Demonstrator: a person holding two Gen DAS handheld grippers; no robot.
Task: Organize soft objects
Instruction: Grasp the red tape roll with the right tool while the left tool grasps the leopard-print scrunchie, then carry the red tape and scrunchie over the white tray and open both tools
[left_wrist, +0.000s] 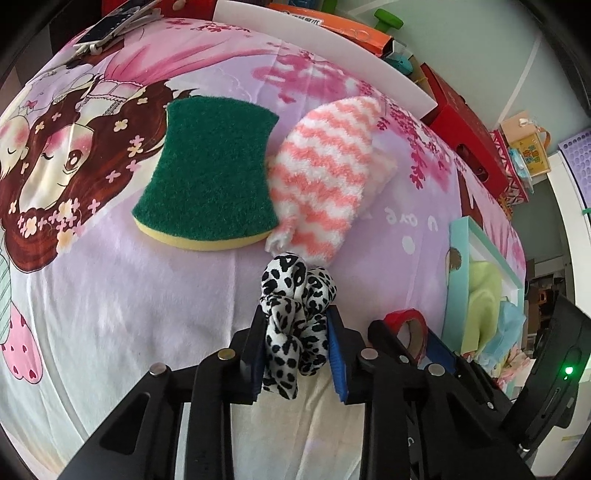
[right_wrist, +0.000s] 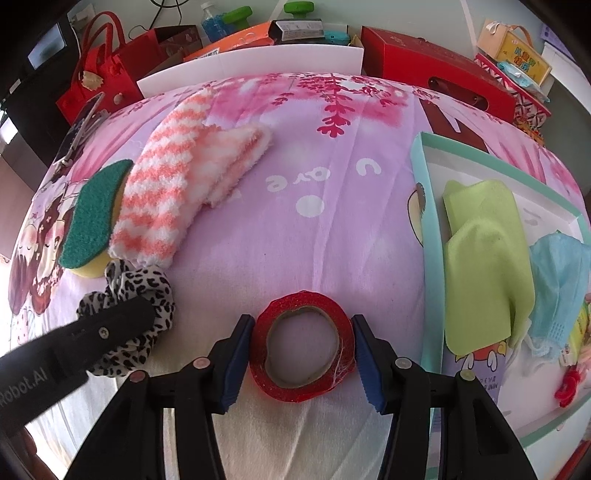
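1. Leopard-print scrunchie (left_wrist: 295, 325) sits pinched between the left gripper's (left_wrist: 297, 354) blue pads on the pink bedsheet (left_wrist: 147, 295).
2. Red tape roll (right_wrist: 303, 356) is clamped in the right gripper (right_wrist: 303, 363).
3. Striped sock (left_wrist: 325, 173) and green sponge (left_wrist: 210, 173) lie just beyond.
4. The box's (right_wrist: 430, 258) far edge is cut off.

Colours and patterns on the printed bed sheet

A black-and-white leopard-spot scrunchie (left_wrist: 295, 321), a coral-and-white zigzag-striped fuzzy sock (left_wrist: 321, 173) and a green-topped, yellow-bodied sponge (left_wrist: 210, 177) are seen on the pink-lilac cartoon sheet (left_wrist: 129, 295); a glittery red tape roll (right_wrist: 303, 354), a lime-green cloth (right_wrist: 484, 266) and a light-blue face mask (right_wrist: 561, 288) are shown, the latter two in a mint-edged box (right_wrist: 430, 258).
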